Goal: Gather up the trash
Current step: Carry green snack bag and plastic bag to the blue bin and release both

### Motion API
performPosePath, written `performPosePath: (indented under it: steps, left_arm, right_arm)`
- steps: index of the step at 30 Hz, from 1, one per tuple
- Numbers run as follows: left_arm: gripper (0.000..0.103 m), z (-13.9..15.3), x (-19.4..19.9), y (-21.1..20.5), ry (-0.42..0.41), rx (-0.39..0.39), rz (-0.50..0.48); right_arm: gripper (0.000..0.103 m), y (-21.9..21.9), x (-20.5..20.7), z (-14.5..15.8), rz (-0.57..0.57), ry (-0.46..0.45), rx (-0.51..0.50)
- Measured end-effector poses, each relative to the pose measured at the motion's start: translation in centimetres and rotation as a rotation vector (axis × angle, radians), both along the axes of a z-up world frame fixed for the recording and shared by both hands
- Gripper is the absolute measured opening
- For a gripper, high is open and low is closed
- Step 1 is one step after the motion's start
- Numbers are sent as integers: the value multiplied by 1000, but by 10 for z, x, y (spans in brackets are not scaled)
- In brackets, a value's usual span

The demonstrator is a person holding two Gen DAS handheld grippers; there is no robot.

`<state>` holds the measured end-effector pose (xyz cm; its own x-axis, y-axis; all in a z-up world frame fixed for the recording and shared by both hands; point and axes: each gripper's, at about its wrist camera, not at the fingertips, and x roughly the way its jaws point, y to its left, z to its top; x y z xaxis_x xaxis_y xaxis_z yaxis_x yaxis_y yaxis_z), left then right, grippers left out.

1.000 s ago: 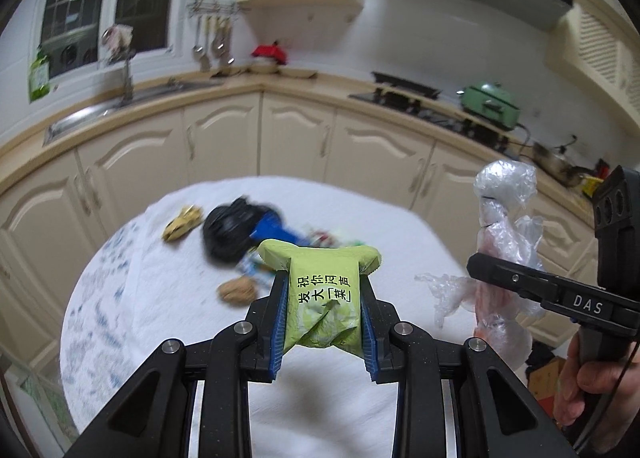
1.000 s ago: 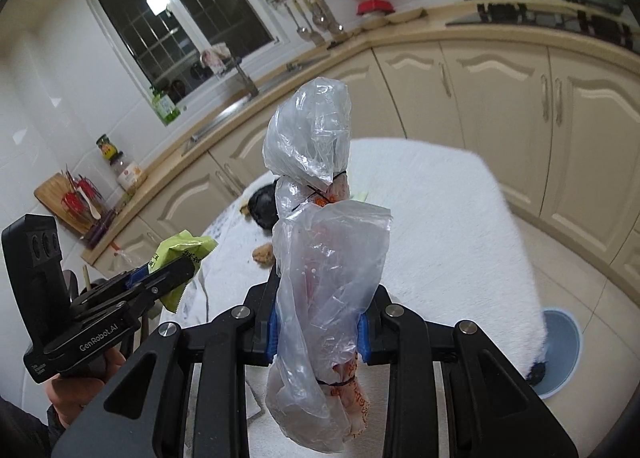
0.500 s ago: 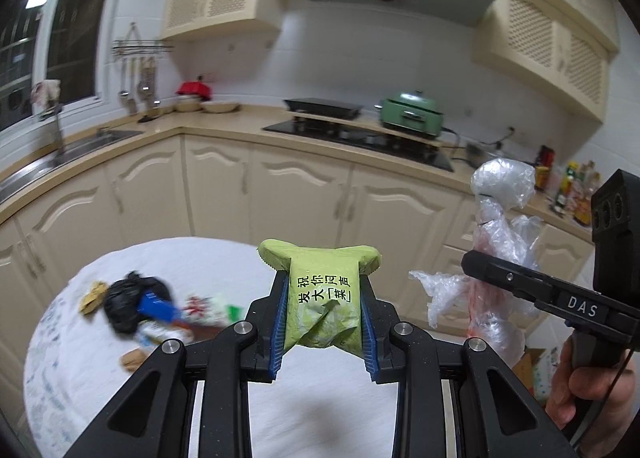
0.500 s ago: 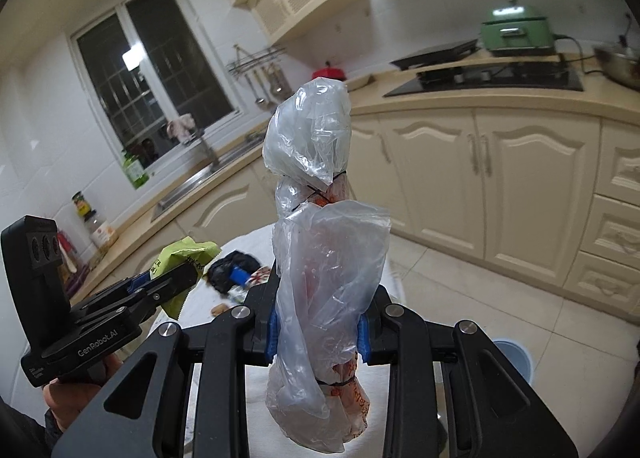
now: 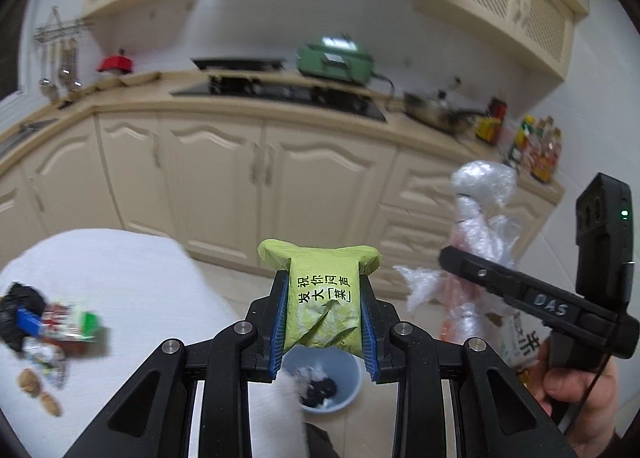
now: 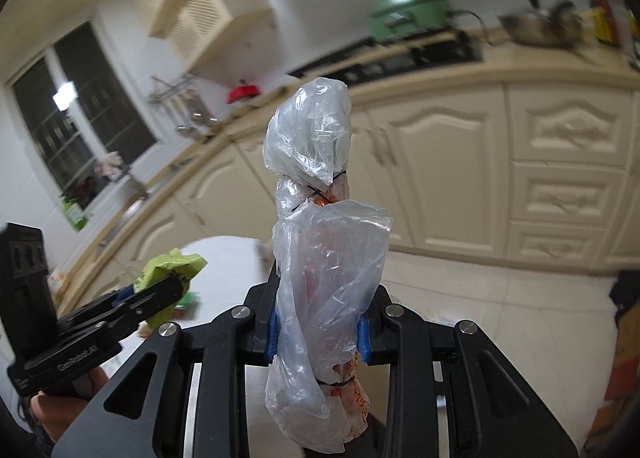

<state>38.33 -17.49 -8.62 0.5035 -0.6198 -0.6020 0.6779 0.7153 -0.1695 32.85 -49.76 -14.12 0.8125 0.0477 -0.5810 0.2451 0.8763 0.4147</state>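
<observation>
Left gripper [image 5: 324,322] fingers clamp green packet [image 5: 322,298]; right gripper [image 6: 318,332] clamps plastic bag [image 6: 320,258].

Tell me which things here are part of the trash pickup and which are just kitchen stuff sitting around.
Part of the job:
- green wrapper, clamped in the left gripper
- clear plastic bag, clamped in the right gripper
- blue bin on the floor
- leftover trash on the table

Just lying about:
- green pot
- red pot
- hanging utensils

A home kitchen — cream cabinets [image 5: 208,182], gas hob [image 5: 280,92], green pot [image 5: 334,62] — hanging utensils [image 5: 58,58].
</observation>
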Motion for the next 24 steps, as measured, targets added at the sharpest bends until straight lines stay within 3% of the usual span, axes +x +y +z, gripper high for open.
performPosePath:
  steps: [14,24]
  left_arm:
    - [27,-83,99,-139,198,179,-119]
    - [30,-132,155,-225,262,296,-145]
  right_arm:
    - [29,-79,27,-126,-99,219,162]
    - [32,-99,49,-167,-108,297,219]
